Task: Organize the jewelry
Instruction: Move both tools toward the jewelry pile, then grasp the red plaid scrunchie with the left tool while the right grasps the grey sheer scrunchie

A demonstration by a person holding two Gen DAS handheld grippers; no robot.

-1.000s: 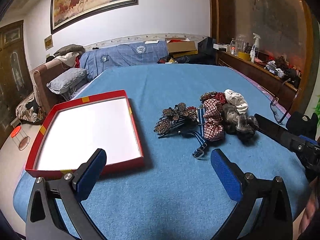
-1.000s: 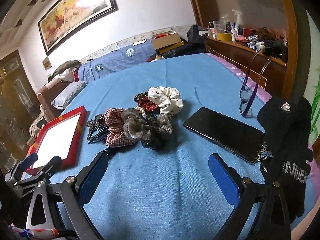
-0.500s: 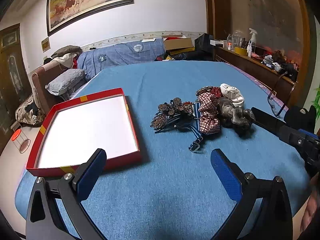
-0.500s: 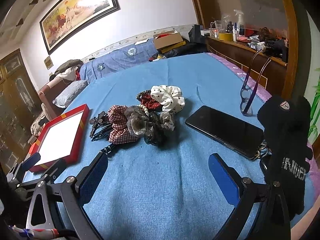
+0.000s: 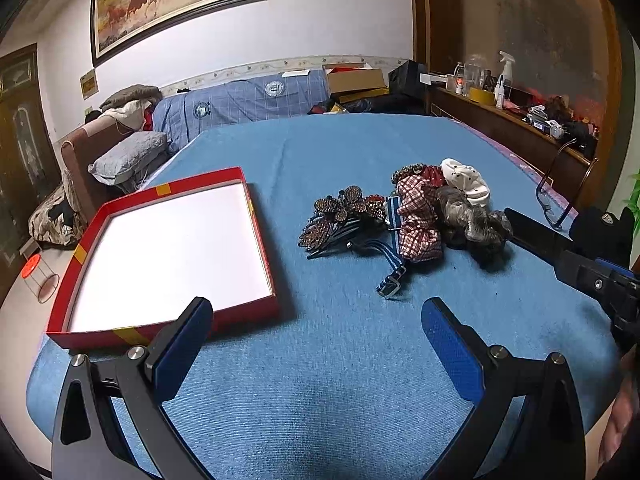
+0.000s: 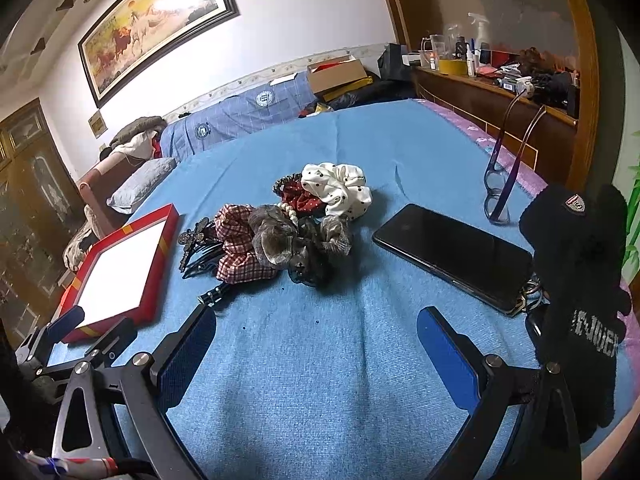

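A: Where is the jewelry?

B: Heaped at the centre of the right wrist view: a white dotted scrunchie (image 6: 340, 192), a red checked scrunchie (image 6: 240, 248), a grey scrunchie (image 6: 276, 236) and rhinestone butterfly clips (image 5: 340, 216), with a striped strap (image 5: 394, 252) trailing toward the lower frame.

A: And the box?

B: The red box (image 5: 256, 216) sits left of the heap, white inside, holding nothing.

A: The claws?

B: The left gripper (image 5: 316, 340) and right gripper (image 6: 316, 344) both gape wide over the blue cloth (image 6: 320, 380), gripping nothing.

A: Anything else?

B: 1 black phone (image 6: 452, 252), glasses (image 6: 500, 184) and a black glove (image 6: 580, 264) at right.
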